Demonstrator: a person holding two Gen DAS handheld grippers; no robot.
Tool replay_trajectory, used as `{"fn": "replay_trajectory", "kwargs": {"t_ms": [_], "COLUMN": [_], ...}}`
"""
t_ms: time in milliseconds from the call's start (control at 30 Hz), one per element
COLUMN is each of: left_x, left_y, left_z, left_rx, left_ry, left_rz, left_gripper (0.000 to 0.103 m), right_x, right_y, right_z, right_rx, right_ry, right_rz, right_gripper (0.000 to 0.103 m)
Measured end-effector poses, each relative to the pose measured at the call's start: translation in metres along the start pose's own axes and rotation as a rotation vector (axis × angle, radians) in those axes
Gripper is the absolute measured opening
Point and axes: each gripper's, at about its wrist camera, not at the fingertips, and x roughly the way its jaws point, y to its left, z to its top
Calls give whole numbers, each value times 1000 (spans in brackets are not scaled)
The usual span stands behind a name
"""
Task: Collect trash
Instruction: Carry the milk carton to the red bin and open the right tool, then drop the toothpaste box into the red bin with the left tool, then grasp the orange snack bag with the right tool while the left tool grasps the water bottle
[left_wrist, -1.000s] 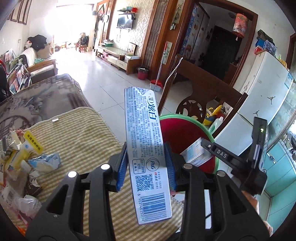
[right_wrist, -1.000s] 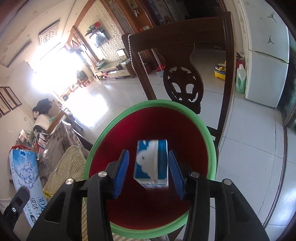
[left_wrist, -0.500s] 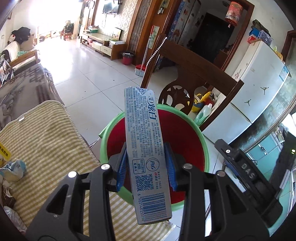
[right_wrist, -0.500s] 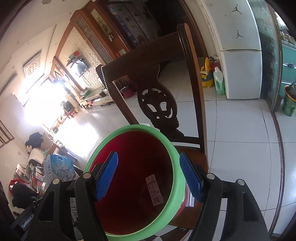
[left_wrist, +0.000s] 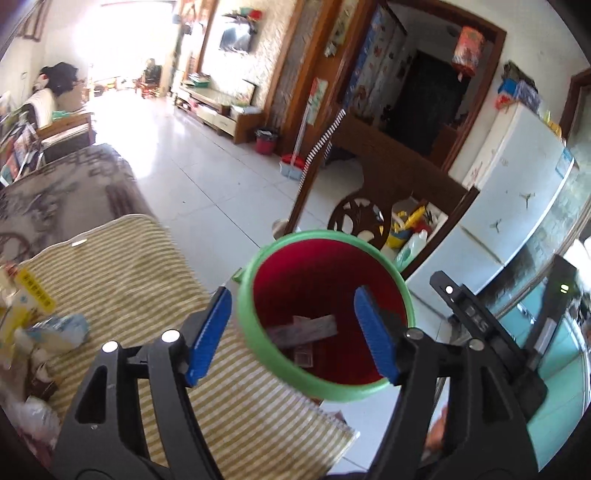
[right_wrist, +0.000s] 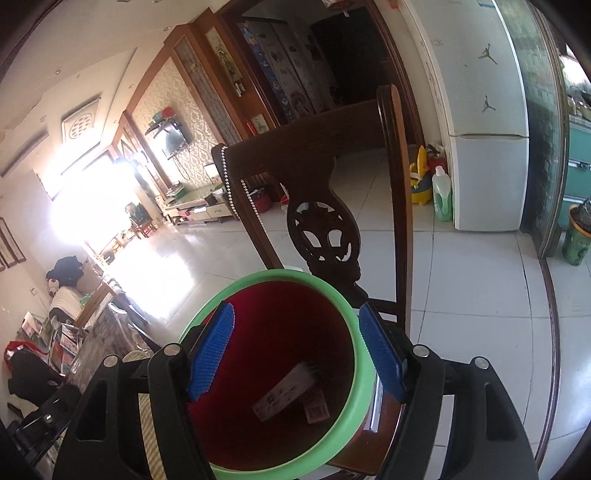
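Note:
A red bin with a green rim (left_wrist: 258, 258) stands on a wooden chair beside the table. My left gripper (left_wrist: 291, 332) is open and empty above the bin's mouth. A long toothpaste box (left_wrist: 306, 326) lies inside the bin, with a smaller carton (left_wrist: 304, 357) under it. My right gripper (right_wrist: 295, 350) is open and empty over the same bin (right_wrist: 258, 278). The long box (right_wrist: 286, 389) and the small carton (right_wrist: 317, 408) show on the bin's bottom. More trash (left_wrist: 40, 325) lies on the striped cloth at the left.
A striped yellow cloth (left_wrist: 129, 266) covers the table edge beside the bin. A carved wooden chair back (right_wrist: 325, 206) rises behind the bin. A white fridge (right_wrist: 484, 129) stands at the right. The right gripper's body (left_wrist: 480, 325) sits right of the bin in the left wrist view.
My left gripper opened and the toothpaste box dropped into the bin. My right gripper, which let go of its blue carton earlier, stays open over the bin.

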Motion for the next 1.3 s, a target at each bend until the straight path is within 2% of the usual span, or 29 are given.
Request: {"fn": "replay_trajectory", "kwargs": {"t_ms": [133, 267, 367, 533, 733, 900, 1033, 1200, 1300], "left_x": [-53, -97, -129, -169, -204, -222, -228, -230, -229], "left_y": [33, 72, 101, 155, 224, 261, 283, 282, 281], "left_z": [-20, -45, -66, -107, -150, -180, -197, -200, -199], "left_rx": [-81, -196, -255, -368, -501, -579, -640, -633, -626], "left_ry": [-58, -85, -117, -153, -166, -179, -185, -202, -203], "left_rz": [66, 120, 200, 367, 469, 519, 514, 501, 492], "left_gripper": [74, 75, 75, 77, 78, 79, 79, 79, 79], "right_x": [-15, -37, -55, -80, -98, -105, -115, -126, -127], "right_y": [25, 57, 88, 151, 215, 248, 266, 273, 275], "right_z": [-2, -13, -28, -67, -135, -192, -238, -287, -302], "right_rx": [-61, -104, -163, -353, -633, -861, -1131, -1484, -1600], "right_ry": [-20, -8, 32, 128, 289, 407, 459, 482, 498], "right_rz": [59, 171, 260, 400, 545, 586, 611, 623, 630], "right_gripper": [73, 75, 76, 76, 77, 77, 78, 78, 78]}}
